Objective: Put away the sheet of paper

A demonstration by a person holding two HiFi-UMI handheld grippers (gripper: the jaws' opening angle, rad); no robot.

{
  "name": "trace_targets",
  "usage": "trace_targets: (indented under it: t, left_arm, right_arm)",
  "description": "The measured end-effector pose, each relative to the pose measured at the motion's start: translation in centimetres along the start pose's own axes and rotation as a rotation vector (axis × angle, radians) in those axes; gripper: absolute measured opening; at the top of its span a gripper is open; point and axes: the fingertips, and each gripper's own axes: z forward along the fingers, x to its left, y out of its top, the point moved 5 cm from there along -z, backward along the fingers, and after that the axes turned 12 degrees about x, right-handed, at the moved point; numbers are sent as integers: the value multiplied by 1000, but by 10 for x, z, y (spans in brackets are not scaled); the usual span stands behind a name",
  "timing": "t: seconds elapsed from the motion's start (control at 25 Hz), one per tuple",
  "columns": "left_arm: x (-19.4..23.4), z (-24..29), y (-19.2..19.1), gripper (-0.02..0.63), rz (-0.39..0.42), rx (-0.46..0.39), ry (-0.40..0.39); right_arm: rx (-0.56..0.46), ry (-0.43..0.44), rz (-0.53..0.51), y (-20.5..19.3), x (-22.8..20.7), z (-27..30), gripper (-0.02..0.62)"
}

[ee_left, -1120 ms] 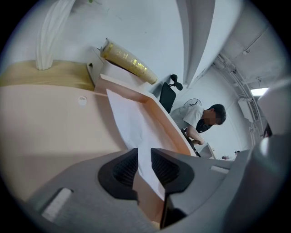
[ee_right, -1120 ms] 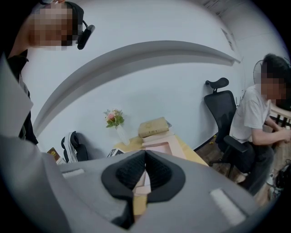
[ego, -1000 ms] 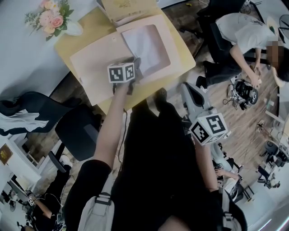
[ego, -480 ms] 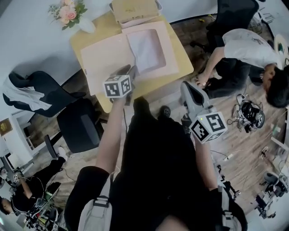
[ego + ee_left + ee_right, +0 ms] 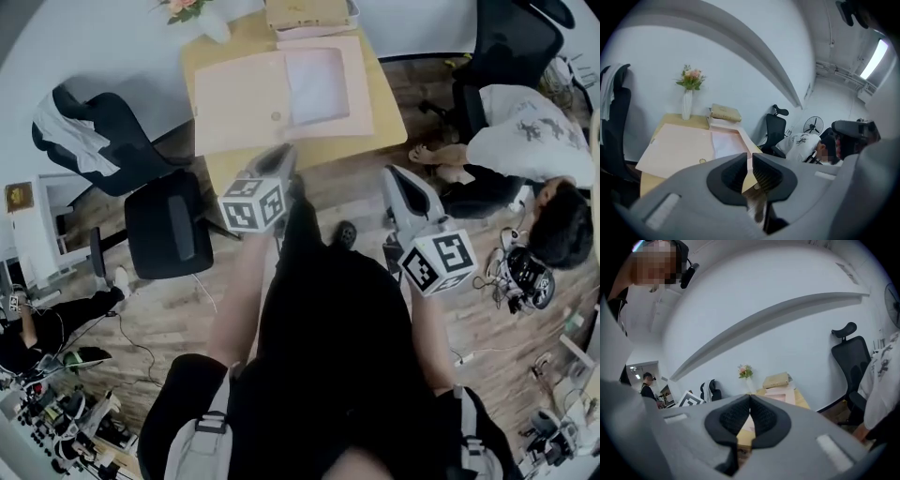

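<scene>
Two black chairs are seen at the left of the head view: the farther one is draped with a white garment, the nearer one is bare. A vase of flowers is set at the far left corner of the yellow surface. A pink folder is laid open and flat across that surface, and a small round fastener is seen near the inner edge of its plain left half. The sheet of paper is kept in the folder's framed right half. It lies flat, with its long axis running from the near edge of the surface toward the far edge. A tan box is placed just beyond the folder, at the far edge.

The left tool is held short of the surface and pointed toward the folder. Its jaws have just been closing and are nearly pressed together, with a narrow gap left and nothing between them. The right tool is held farther right, its jaws pressed together at the tips on nothing. A person in a white shirt is seen at the far right.
</scene>
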Motion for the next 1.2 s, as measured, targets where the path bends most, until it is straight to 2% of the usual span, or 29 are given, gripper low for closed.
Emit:
trace_targets:
  t: [0.24, 0.44, 0.6, 0.88, 1.2]
  left_arm:
    - [-43, -49, -12, 18, 20, -107, 29]
    - [-62, -84, -10, 12, 51, -183, 45]
    - [-74, -112, -11, 10, 72, -223, 46]
    - [-84, -140, -21, 11, 83, -247, 42]
    - [-86, -135, -14, 11, 95, -252, 18]
  right_arm:
    - [7, 64, -57, -12, 10, -26, 3]
    - [15, 86, -139, -12, 24, -35, 3]
    - [-18, 92, -184, -11, 35, -42, 3]
    - [-38, 98, -209, -12, 52, -46, 3]
    - [-27, 93, -244, -10, 56, -47, 3]
